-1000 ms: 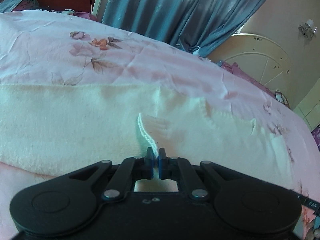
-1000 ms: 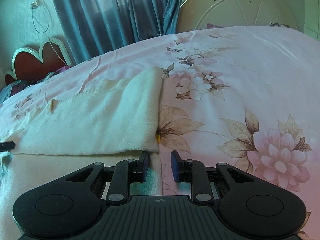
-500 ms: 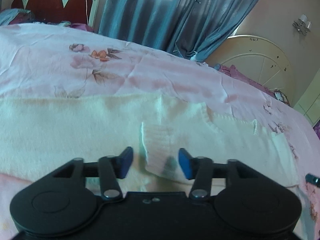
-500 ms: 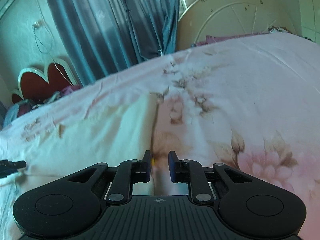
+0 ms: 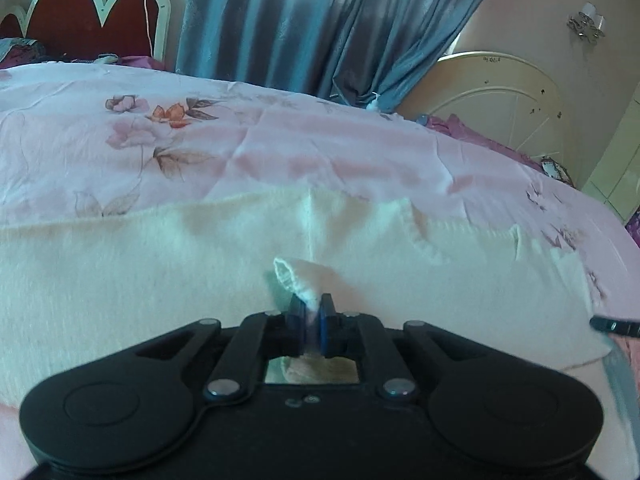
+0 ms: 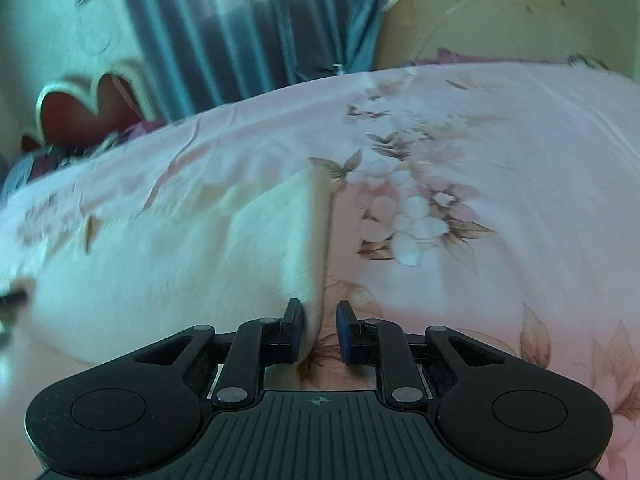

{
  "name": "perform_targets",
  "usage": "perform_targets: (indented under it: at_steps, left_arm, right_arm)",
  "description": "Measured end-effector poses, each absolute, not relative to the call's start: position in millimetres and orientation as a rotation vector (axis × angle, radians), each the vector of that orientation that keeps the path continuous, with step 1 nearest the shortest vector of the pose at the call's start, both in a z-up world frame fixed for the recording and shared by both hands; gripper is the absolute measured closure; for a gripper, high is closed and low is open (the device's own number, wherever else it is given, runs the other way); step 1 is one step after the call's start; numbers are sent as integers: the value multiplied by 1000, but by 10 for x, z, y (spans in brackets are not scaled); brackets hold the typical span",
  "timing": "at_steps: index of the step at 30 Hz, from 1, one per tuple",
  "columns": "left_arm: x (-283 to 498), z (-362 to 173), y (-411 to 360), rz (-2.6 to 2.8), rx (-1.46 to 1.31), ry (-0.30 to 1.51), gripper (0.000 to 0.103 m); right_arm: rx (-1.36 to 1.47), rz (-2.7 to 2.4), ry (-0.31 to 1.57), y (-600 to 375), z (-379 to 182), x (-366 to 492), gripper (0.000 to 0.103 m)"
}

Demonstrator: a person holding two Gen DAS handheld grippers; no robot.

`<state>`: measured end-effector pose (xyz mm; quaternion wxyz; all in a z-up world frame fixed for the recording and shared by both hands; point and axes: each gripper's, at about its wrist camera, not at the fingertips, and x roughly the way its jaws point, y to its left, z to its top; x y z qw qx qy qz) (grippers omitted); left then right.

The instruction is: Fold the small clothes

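The cream garment (image 5: 160,276) lies spread on the bed (image 5: 280,152), a soft, light knit that will sag and crease wherever pinched. At its near hem the left gripper (image 5: 309,320) is closing its jaws on a raised fold. At the garment's right edge the right gripper (image 6: 318,330) stands narrowly parted, edge between, unpinched.

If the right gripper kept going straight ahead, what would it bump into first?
Probably the cream garment: its folded edge already lies just inside the right gripper, beside the left finger. Past it lies the pink flowered bedsheet.
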<state>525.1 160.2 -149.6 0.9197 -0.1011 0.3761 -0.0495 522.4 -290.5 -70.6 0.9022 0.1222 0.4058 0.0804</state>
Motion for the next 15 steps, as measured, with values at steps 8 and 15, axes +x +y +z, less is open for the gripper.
perform_targets:
  at_steps: [8,15]
  left_arm:
    - [5334,-1471,1631,-90,-199,780,80]
    - [5409,-1322,1544,-14,-149,754,81]
  right_arm:
    - [238,245,743,-2787,-547,5545,86]
    - [205,134,823,-2867,-783,6210,93]
